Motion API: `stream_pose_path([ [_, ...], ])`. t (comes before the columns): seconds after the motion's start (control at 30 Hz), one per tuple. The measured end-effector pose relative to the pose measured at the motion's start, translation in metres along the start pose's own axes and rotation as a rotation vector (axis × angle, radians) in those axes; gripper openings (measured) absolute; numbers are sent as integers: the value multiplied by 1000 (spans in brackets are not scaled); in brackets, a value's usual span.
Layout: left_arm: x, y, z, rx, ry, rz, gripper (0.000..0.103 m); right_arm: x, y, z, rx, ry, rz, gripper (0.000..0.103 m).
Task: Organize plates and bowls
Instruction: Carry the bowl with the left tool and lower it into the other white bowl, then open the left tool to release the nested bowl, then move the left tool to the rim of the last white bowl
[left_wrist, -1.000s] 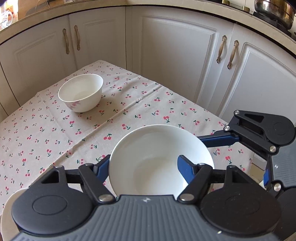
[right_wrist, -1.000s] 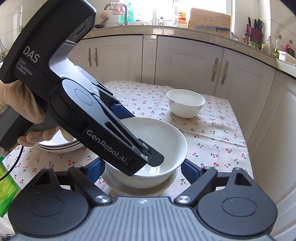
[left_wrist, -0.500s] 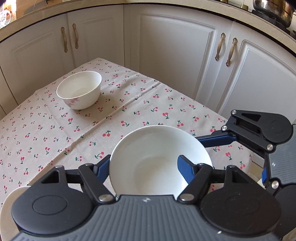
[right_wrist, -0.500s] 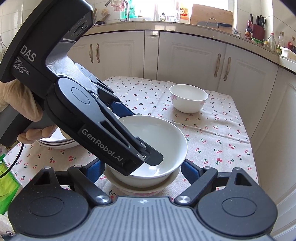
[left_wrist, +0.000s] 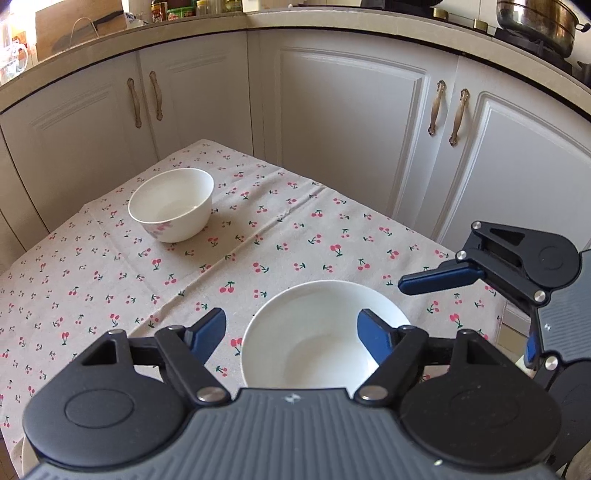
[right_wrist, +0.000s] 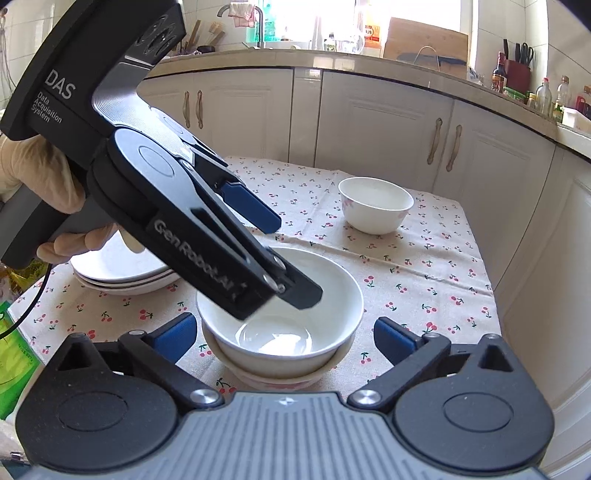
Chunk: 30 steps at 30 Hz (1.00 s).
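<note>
With both grippers spread, the nested white ceramic bowls (right_wrist: 280, 332) sit released.
The left gripper (left_wrist: 291, 328) and right gripper (right_wrist: 284, 332) have just been opening; their pads flank the top bowl's rim without pressing.

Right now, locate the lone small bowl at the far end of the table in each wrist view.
Left wrist: small bowl upper left of centre, on the cherry tablecloth.
Right wrist: small bowl right of centre, beyond the nested bowls.
Shared landmark: the fold in the tablecloth running just in front of it.
</note>
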<state>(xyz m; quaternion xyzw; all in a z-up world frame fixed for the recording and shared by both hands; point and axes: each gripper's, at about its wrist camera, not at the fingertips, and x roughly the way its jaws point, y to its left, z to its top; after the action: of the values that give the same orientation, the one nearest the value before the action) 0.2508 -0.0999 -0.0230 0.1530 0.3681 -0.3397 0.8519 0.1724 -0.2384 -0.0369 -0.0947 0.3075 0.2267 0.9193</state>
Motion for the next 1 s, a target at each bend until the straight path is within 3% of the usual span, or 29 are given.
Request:
stream_pose_path([
  [0.23, -17, 13, -10, -35, -17, 32, 83, -11, 10, 1, 5, -31, 104, 103],
  [0.47, -23, 22, -23, -57, -5, 40, 83, -5, 23, 0, -22, -5, 157, 103],
  [0.77, -26, 28, -22, -62, -33, 25, 87, -11, 16, 8, -10, -30, 127, 103],
  [1.0, -16, 49, -2, -75, -30, 17, 89, -9, -21, 32, -18, -67, 68, 103],
])
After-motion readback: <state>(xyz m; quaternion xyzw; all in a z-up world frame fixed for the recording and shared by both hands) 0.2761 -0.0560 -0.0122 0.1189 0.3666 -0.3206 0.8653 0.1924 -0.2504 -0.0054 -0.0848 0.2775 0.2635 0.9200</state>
